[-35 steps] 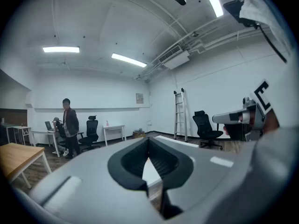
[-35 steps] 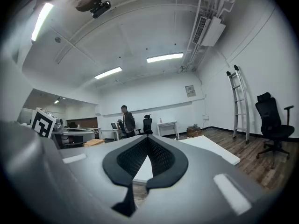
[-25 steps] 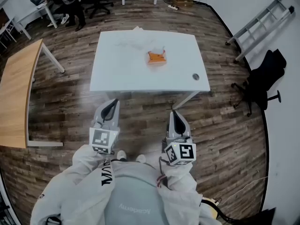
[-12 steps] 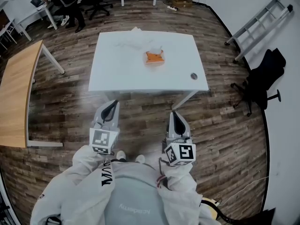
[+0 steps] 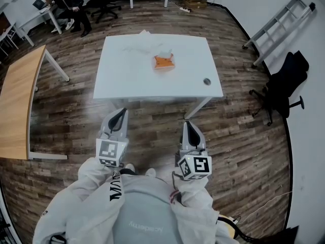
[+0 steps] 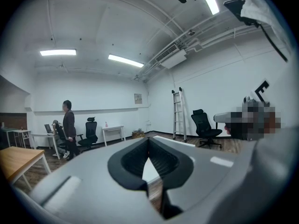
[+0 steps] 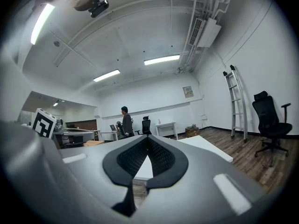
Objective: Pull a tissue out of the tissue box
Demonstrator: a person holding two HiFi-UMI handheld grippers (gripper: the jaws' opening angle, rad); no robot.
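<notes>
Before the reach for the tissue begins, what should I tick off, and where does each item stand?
1. Tissue box on the white table: ok.
2. Tissue poking out of its top: cannot tell, too small.
3. Left gripper empty: ok.
4. Right gripper empty: ok.
5. Jaws apart for a pinch: not ok, both pairs are together.
6. Grippers over the table: not ok, both are short of its near edge.

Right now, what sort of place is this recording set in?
Most likely an office or lab workroom: a white table carrying an orange tissue box, a black office chair and a ladder by the wall, and wood-plank flooring.
</notes>
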